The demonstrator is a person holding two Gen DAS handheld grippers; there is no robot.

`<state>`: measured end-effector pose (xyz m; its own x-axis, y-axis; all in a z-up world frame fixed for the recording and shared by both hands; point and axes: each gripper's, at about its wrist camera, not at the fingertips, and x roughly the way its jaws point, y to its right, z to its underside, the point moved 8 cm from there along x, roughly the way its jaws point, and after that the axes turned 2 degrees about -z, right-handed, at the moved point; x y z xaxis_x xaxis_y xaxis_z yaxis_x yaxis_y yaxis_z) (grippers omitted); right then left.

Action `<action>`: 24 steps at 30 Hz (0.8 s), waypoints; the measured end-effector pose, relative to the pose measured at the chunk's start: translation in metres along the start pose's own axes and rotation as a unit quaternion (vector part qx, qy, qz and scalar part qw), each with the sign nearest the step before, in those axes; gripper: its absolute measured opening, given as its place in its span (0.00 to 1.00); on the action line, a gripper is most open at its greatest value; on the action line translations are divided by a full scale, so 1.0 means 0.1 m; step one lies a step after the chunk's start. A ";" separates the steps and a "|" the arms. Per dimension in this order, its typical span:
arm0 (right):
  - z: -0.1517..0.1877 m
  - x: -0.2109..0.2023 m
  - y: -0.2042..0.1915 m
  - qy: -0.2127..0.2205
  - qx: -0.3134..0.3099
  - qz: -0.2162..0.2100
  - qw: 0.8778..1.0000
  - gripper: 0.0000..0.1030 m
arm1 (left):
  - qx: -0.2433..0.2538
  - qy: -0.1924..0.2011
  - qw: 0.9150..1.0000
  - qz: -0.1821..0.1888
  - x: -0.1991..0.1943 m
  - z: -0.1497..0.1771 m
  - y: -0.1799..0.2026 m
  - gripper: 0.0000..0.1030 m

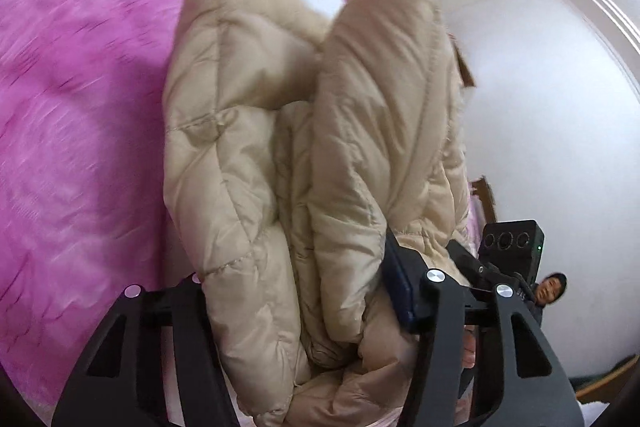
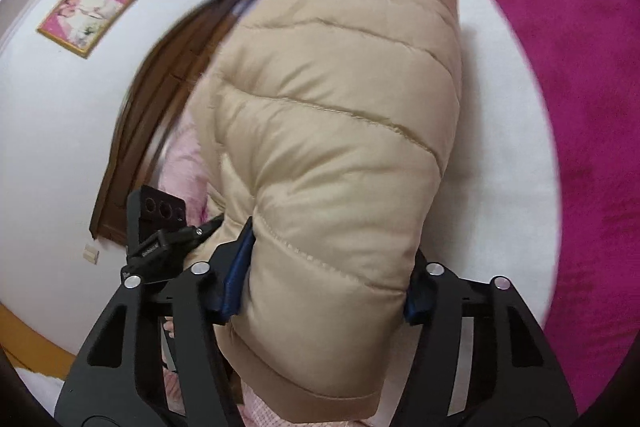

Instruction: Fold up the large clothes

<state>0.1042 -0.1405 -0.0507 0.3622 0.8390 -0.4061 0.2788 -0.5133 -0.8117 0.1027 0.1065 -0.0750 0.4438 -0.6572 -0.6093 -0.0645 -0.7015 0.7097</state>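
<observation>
Closest to us, our left gripper [image 1: 304, 311] has its jaws about half apart and packed with the beige quilted puffer jacket [image 1: 280, 155]; the blue pad [image 1: 398, 279] on one finger presses into the padding, so we read it as clamped on a thick bunch of folded layers. Our right gripper [image 2: 320, 291] matches it: both blue pads [image 2: 236, 275] bite the sides of a fat quilted roll of the same jacket [image 2: 332, 131], jaws halfway apart because the bulk fills them. We judge that we hold the coat at two points so the doubled-over body stays together while we carry the fold down onto the bed. Beyond the claws the jacket rises away from us in puffy lobes, lifted above the pink bedspread [image 1: 80, 87] with its white border [image 2: 504, 131]. Each view also catches the other gripper's camera block [image 1: 512, 241] beside the cloth. Farthest off stand the white wall [image 1: 540, 107], a framed picture [image 2: 86, 17] and a dark wooden headboard [image 2: 160, 115].
</observation>
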 end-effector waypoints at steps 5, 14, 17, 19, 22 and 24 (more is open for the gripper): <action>-0.31 -0.58 -0.06 0.065 -0.034 0.024 0.997 0.55 | 0.052 -0.007 0.998 0.041 0.29 -0.22 0.58 0.54; -0.38 -0.98 0.56 0.053 -0.038 0.153 0.986 0.59 | 0.166 -0.049 0.981 -0.084 1.06 -0.10 0.93 0.56; -0.21 -0.94 0.74 0.052 -0.004 0.152 0.987 0.66 | 0.182 -0.045 0.975 -0.123 1.03 -0.07 0.86 0.67; -0.16 -0.89 0.75 0.050 -0.011 0.162 0.985 0.70 | 0.203 -0.029 0.963 -0.176 0.96 -0.12 0.81 0.72; -0.15 -0.81 0.69 0.042 -0.026 0.173 0.984 0.74 | 0.210 -0.023 0.953 -0.218 0.82 -0.14 0.66 0.73; -0.15 -0.75 0.69 0.032 -0.043 0.181 0.982 0.77 | 0.194 -0.028 0.953 -0.232 0.77 -0.13 0.49 0.73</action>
<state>0.1092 -0.2417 -0.0699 0.5065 0.5868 -0.6317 0.1946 -0.7916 -0.5793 0.1458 0.0250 -0.0826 0.4581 -0.2566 -0.8511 -0.2036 -0.9623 0.1806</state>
